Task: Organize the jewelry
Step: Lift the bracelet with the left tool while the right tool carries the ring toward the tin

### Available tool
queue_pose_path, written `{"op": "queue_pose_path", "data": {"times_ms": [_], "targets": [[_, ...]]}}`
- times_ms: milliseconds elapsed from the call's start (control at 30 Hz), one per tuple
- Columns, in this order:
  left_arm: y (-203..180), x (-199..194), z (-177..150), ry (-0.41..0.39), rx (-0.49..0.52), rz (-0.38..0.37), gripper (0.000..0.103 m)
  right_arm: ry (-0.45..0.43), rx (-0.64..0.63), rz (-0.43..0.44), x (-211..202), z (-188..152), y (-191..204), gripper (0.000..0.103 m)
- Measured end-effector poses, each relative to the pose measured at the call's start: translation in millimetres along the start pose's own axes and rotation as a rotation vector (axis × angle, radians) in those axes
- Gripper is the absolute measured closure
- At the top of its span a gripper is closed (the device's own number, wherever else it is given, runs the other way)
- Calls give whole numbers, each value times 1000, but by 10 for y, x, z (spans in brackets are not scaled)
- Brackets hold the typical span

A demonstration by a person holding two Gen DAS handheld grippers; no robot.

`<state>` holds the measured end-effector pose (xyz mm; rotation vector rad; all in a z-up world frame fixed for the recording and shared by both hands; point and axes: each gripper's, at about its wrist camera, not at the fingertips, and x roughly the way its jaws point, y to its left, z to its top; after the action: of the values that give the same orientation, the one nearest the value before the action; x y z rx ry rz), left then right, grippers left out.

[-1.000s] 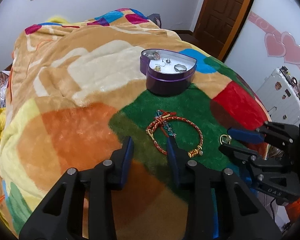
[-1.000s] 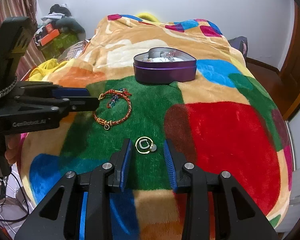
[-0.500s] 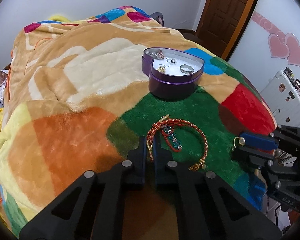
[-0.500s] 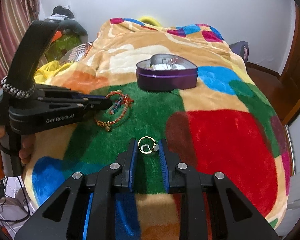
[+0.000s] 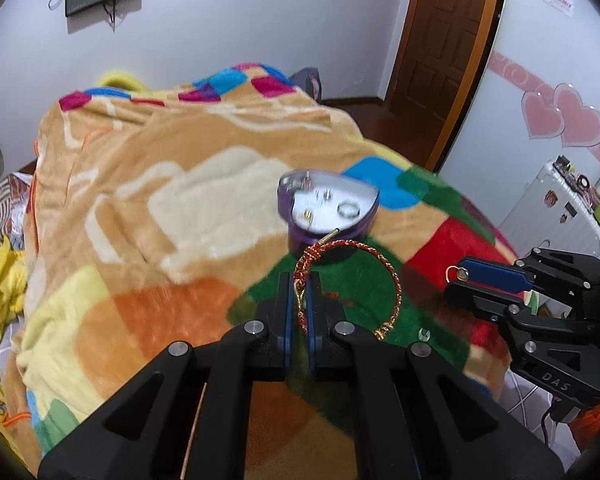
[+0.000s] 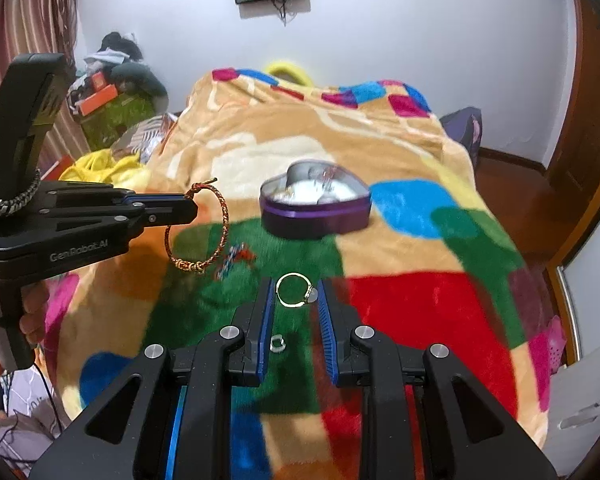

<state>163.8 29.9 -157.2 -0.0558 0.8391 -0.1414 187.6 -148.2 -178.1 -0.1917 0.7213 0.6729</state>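
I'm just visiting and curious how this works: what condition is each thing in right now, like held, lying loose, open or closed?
left gripper: jaws shut on the bracelet
red-gold bracelet: lifted off the blanket, dangling
right gripper: jaws shut on the ring
gold ring: pinched upright, raised
heart-shaped tin: lidless, jewelry inside
blue-red beaded piece: lying loose on the blanket
small clear ring: lying loose on the blanket
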Motion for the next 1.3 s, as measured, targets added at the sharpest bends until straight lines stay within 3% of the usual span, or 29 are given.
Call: {"op": "queue_pose_path", "data": {"times_ms": [300, 600, 900, 1300], "targets": [[-5, -126, 269, -77, 2, 6, 98, -81, -11, -26, -100, 258, -53, 84], [65, 5, 523, -111, -10, 27, 98, -128, -6, -38, -73, 442, -151, 83], [166, 315, 651, -81, -35, 13, 98, -136, 25, -46, 75, 579, -291, 83], [94, 715, 705, -11, 9, -12, 98, -74, 45, -13, 460, 664, -412, 83]]}}
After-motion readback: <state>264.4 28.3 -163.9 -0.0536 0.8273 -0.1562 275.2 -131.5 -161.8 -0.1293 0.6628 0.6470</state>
